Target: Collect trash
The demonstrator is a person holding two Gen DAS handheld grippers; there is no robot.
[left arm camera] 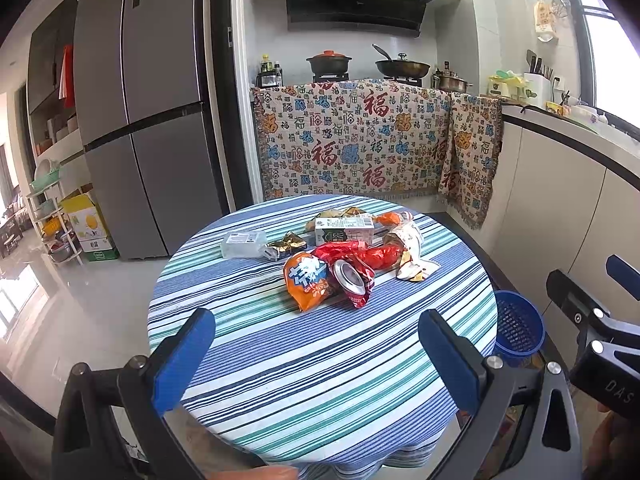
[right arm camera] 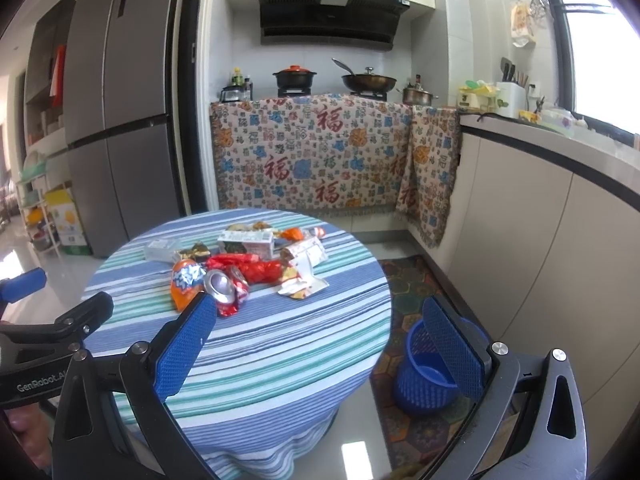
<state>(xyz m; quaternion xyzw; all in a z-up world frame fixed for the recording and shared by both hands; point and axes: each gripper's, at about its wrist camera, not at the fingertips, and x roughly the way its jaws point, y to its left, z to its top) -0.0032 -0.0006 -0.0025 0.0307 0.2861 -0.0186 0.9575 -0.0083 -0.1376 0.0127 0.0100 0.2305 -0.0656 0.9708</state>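
A pile of trash lies on the round striped table (left arm camera: 320, 360) (right arm camera: 280, 344): an orange snack bag (left arm camera: 306, 280) (right arm camera: 184, 280), a crushed red can (left arm camera: 352, 276) (right arm camera: 222, 286), a red wrapper (left arm camera: 376, 256) (right arm camera: 260, 270), a carton (left arm camera: 344, 230) (right arm camera: 246, 242), a clear plastic packet (left arm camera: 244, 244) (right arm camera: 160, 249) and a torn white wrapper (left arm camera: 408, 248) (right arm camera: 304, 268). My left gripper (left arm camera: 316, 338) is open and empty above the table's near side. My right gripper (right arm camera: 320, 326) is open and empty, to the right of the left one. A blue mesh bin (left arm camera: 518, 326) (right arm camera: 426, 368) stands on the floor right of the table.
A grey fridge (left arm camera: 140, 112) stands at the left. A counter draped with a patterned cloth (left arm camera: 352, 140) carries pots at the back. White cabinets (right arm camera: 540, 260) run along the right. A patterned mat (right arm camera: 404, 280) lies under the bin. A shelf rack (left arm camera: 48, 216) stands far left.
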